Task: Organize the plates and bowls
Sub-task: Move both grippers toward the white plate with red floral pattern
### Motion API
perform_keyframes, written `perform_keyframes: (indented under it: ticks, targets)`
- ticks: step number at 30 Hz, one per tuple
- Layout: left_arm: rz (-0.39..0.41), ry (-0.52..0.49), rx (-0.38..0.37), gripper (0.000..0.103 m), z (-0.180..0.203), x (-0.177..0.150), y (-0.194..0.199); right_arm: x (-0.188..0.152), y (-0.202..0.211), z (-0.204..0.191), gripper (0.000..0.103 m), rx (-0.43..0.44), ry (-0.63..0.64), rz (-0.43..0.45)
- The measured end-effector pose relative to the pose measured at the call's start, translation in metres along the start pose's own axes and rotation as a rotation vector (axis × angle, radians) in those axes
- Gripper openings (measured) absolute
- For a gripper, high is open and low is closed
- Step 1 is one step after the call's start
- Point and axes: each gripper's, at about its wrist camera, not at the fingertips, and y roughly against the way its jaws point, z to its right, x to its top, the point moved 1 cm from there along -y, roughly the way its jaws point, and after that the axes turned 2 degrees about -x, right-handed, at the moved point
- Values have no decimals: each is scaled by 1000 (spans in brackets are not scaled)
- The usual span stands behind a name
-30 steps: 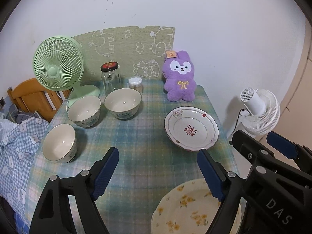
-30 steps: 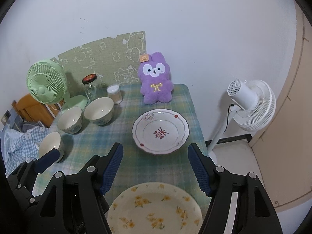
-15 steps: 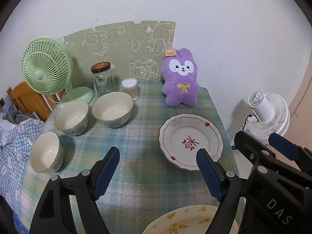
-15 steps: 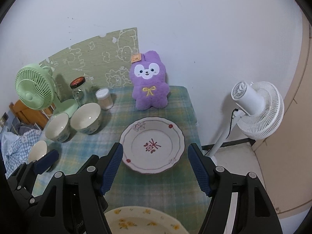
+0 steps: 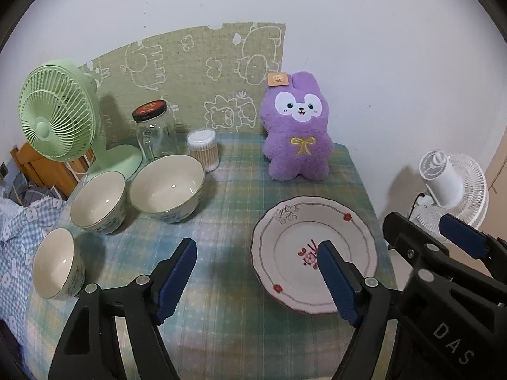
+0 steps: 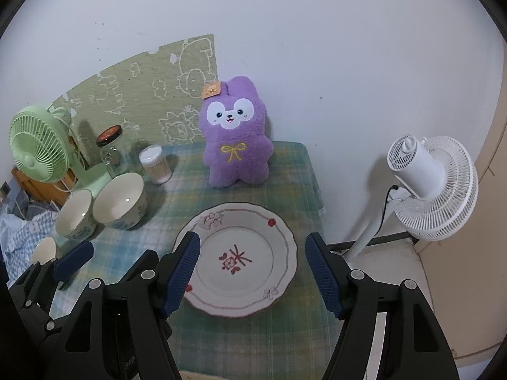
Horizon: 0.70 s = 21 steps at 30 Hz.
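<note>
A white plate with red flowers lies on the checked tablecloth at the right. Three cream bowls stand at the left: a large one, a medium one and a small one. My right gripper hovers open above the near half of the plate, touching nothing. My left gripper is over the cloth just left of the plate; its jaws are closing with nothing between them. One of its pads shows in the right wrist view.
At the back stand a green desk fan, a glass jar, a cotton swab box and a purple plush rabbit. A white standing fan is on the floor past the table's right edge. Blue checked fabric lies at the left.
Both grippers have moved forward and lower over the table. The yellow-flowered plate near the front edge has slipped out at the bottom. The red-flowered plate now lies under the right gripper.
</note>
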Motion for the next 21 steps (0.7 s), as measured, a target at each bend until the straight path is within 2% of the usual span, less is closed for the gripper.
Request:
perform_keyframes:
  ticks: [2,4,9,16,19,21]
  targets:
    - [-10,8,6,76,0,2,-11,1,-8,2,72,6,-2,6]
    - [-22,23,0,68,-1,3,-21,1,-15,3,72,14,-7,8]
    - [-17,14,21,65,4,6,-40,2,-36,7,72,26,-13,13]
    - [-72,5,27,58,8,6,-66,3,-62,11,72,-11,5,1]
    - [-108,-11,28,51,11,6,-79,0,-75,14,65,-11,-1,-25]
    - [-124,-14,28,50,11,5,-84,-2,-81,16,64,-17,-4,-42]
